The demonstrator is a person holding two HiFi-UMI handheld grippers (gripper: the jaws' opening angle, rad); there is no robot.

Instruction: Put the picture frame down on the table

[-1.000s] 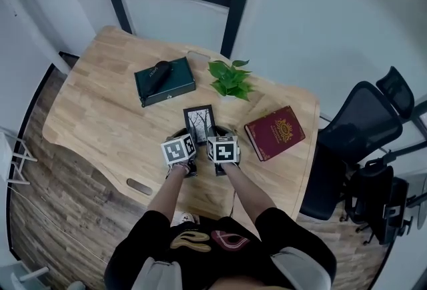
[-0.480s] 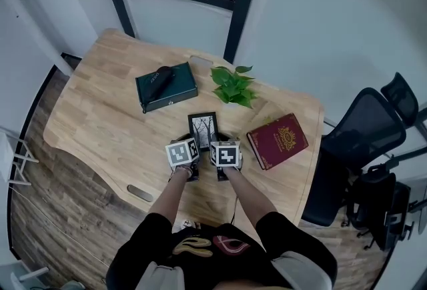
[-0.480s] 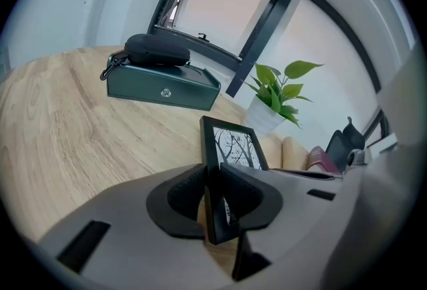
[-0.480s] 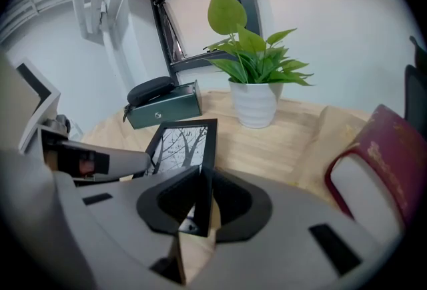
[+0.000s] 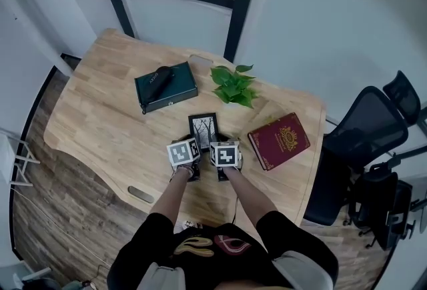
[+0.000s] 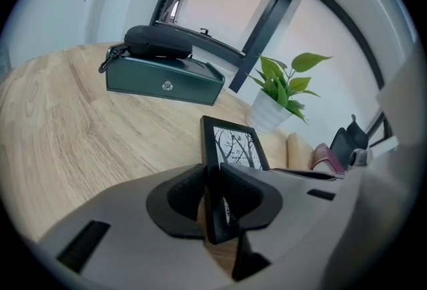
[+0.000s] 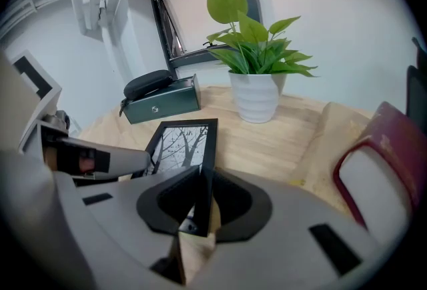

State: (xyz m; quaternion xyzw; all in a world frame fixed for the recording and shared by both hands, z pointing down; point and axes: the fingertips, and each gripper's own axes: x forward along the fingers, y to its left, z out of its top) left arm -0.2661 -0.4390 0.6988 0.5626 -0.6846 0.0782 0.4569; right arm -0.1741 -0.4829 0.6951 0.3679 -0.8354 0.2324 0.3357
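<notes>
Both tools are clamped on the picture frame [image 5: 203,127]. The left tool [image 6: 212,197] pinches its left rail and the right tool [image 7: 199,205] pinches its right rail, each close to the frame's near end. The frame lies at the centre of the head view, just above the two marker cubes, picture side up and low over the bench [image 5: 100,115]. Its far end tips down toward the wood, but I cannot tell whether that edge rests on it yet.

The step in hand looks like the final lowering. To do it well, both hands should sink at the same rate so the frame does not twist between the grips. The far edge should meet the bench first, then the near end can be laid down flat. The pads should come off only once the frame lies flat, both sides together, and then draw straight back along the rails — not sideways, which could drag it.

The green box [image 5: 165,85] at upper left, the potted plant [image 5: 233,85] above and the red book [image 5: 279,140] to the right all sit apart from the landing spot.
</notes>
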